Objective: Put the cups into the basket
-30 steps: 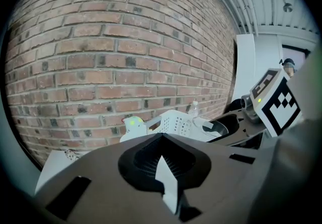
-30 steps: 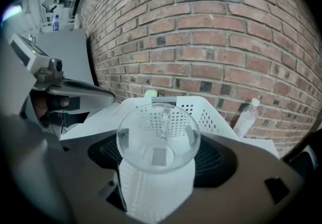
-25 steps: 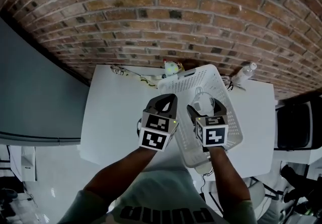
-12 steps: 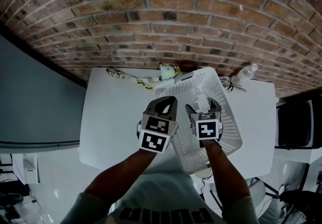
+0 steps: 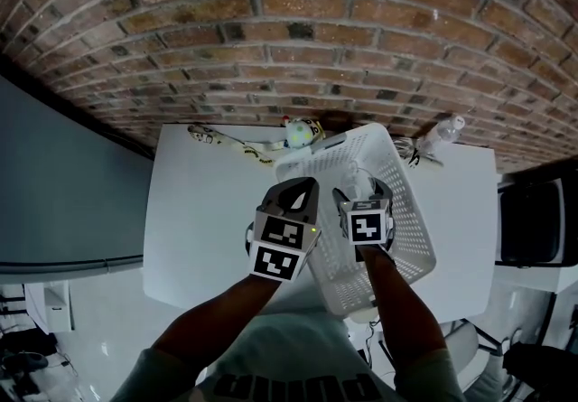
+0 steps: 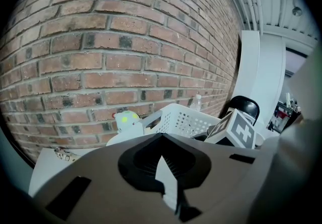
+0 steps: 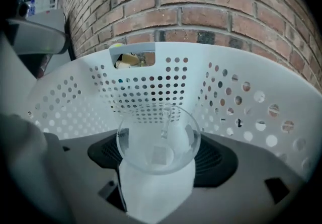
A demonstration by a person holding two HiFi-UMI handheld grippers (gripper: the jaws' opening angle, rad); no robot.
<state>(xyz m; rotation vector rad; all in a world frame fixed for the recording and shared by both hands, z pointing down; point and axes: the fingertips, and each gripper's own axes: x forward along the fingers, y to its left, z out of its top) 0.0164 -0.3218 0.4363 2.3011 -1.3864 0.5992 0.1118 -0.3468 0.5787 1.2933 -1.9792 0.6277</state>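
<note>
Right gripper view: right gripper (image 7: 157, 160) clenched on a clear glass cup (image 7: 157, 135) inside the white perforated basket (image 7: 236, 97), not yet released, left gripper (image 5: 301, 191) closed and empty over the counter (image 5: 199, 210), no other cups visible.

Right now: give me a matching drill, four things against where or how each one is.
1 cup
2 left gripper
3 bottle
4 toy

A shut, empty, left of the basket
B beside the basket's far-right corner
C held by the right gripper, within the basket walls
D beside the basket's far-left corner

Pairs: 1-C, 2-A, 3-B, 4-D
</note>
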